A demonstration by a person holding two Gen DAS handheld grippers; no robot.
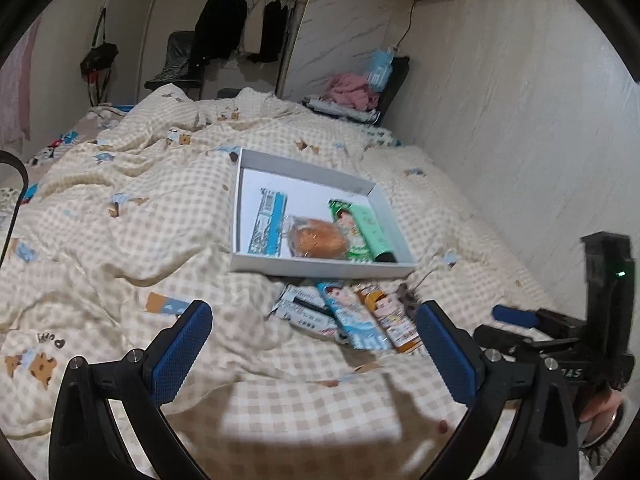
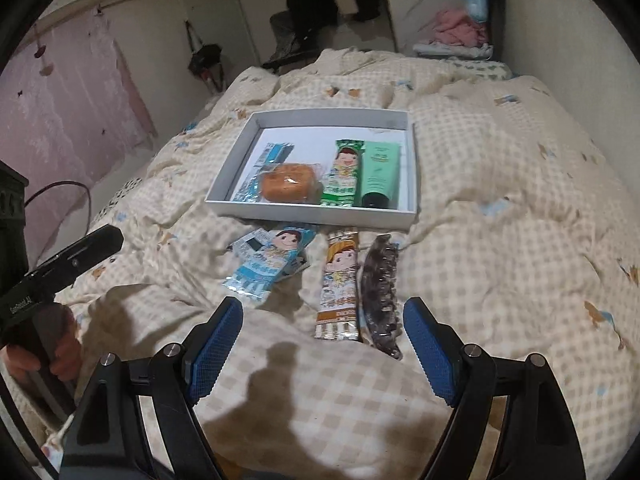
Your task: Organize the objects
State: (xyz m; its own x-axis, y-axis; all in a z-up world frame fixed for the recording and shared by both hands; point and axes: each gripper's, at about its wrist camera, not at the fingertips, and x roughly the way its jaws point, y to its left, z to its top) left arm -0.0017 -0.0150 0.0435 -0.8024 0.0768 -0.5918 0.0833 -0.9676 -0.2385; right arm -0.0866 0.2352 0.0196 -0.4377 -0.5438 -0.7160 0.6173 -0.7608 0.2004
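Observation:
A shallow white box (image 2: pixel 312 216) lies on the checked quilt. It holds a blue packet (image 2: pixel 272 156), a wrapped orange bun (image 2: pixel 286 188), a green packet (image 2: pixel 344 172) and a green tube (image 2: pixel 382 172). Loose on the quilt in front of the box lie a blue snack packet (image 2: pixel 264 264), an orange snack packet (image 2: pixel 338 284) and a brown hair claw (image 2: pixel 380 292). My right gripper (image 2: pixel 324 344) hangs open just short of the orange packet and the claw, touching neither. My left gripper (image 1: pixel 316 340) is open too, low over the quilt near the blue packet (image 1: pixel 352 316), with nothing between its fingers.
The quilt (image 1: pixel 120 220) is rumpled into folds on the left. A wall (image 1: pixel 520 120) runs close along the right side of the bed. Pink clothes (image 1: pixel 352 90) are piled at the far end, with a rack of dark garments (image 1: pixel 240 24) behind. A person's hand (image 2: pixel 60 356) holds the left tool.

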